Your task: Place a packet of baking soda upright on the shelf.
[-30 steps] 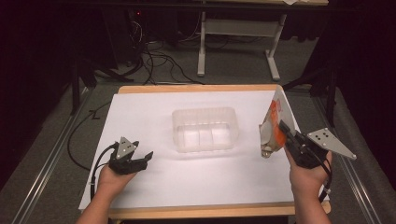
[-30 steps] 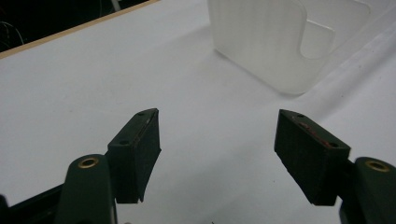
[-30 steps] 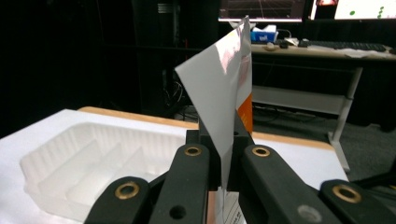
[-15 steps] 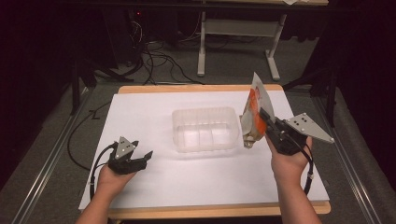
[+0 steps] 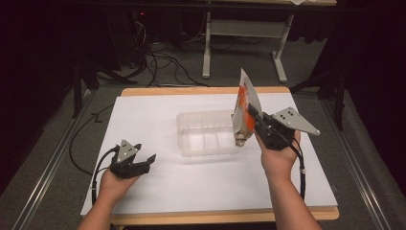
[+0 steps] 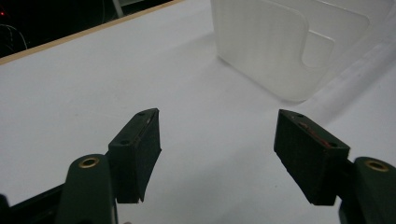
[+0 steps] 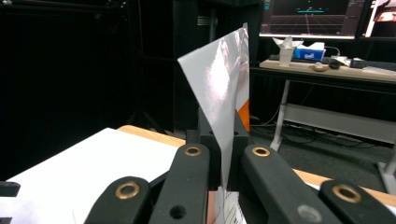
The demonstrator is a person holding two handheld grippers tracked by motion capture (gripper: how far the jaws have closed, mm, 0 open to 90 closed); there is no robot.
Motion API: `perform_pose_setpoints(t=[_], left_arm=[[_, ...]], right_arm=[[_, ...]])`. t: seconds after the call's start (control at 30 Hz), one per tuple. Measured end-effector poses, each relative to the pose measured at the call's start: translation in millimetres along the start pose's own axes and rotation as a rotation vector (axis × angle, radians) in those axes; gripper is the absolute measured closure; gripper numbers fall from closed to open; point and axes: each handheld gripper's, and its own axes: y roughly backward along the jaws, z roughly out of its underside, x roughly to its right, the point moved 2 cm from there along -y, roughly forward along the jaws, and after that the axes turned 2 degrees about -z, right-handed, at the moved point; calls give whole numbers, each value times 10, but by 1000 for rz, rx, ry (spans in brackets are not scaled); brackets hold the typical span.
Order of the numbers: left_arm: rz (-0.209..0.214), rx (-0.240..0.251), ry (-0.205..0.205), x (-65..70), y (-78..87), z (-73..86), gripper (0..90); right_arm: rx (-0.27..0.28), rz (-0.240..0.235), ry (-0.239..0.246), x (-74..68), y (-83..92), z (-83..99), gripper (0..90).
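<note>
We list: right gripper [image 5: 250,119] clenched on a silver-orange pouch [image 5: 244,103] above the clear plastic bin [image 5: 206,134]; left gripper [image 5: 143,160] released, empty, on the white table [image 5: 191,191].

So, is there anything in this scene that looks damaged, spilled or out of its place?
Nothing stands out. The right gripper holds a silver and orange pouch upright at the right end of the clear plastic container, with nothing spilled. The left gripper rests open on the white table.
</note>
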Motion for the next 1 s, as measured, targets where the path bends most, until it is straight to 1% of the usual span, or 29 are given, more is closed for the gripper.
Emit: perform_pose_setpoints(t=[0.03,0.07,0.1,0.17,0.27,0.3,0.43,0.63,0.77,0.8,0.9,1.0], left_arm=[[0,1,0,-1,1,0,320],[0,2,1,-2,1,-1,320],[0,2,3,-6,-1,-1,319],[0,3,5,-7,-3,-2,319],[0,3,2,-7,1,-2,320],[1,4,2,-7,4,-3,320],[-1,10,7,-22,4,-5,320],[-1,14,11,-31,8,-9,320],[-1,16,12,-34,12,-9,320],[0,16,14,-34,12,-9,320],[1,16,13,-32,11,-9,320],[1,16,13,-29,13,-8,320]], right_arm=[[-1,-7,4,-33,-44,-5,900],[-1,-7,4,-33,-44,-5,900],[0,-17,5,-73,-93,-7,900],[2,-18,9,-86,-113,-6,900],[4,-33,6,-157,-188,0,900],[3,-43,12,-196,-228,3,900],[1,-52,16,-241,-279,9,900],[-2,-75,17,-363,-406,20,900],[-5,-80,14,-400,-448,31,900],[-5,-82,22,-402,-461,37,900],[-16,-85,15,-426,-497,63,900],[-28,-90,25,-452,-546,100,900]])
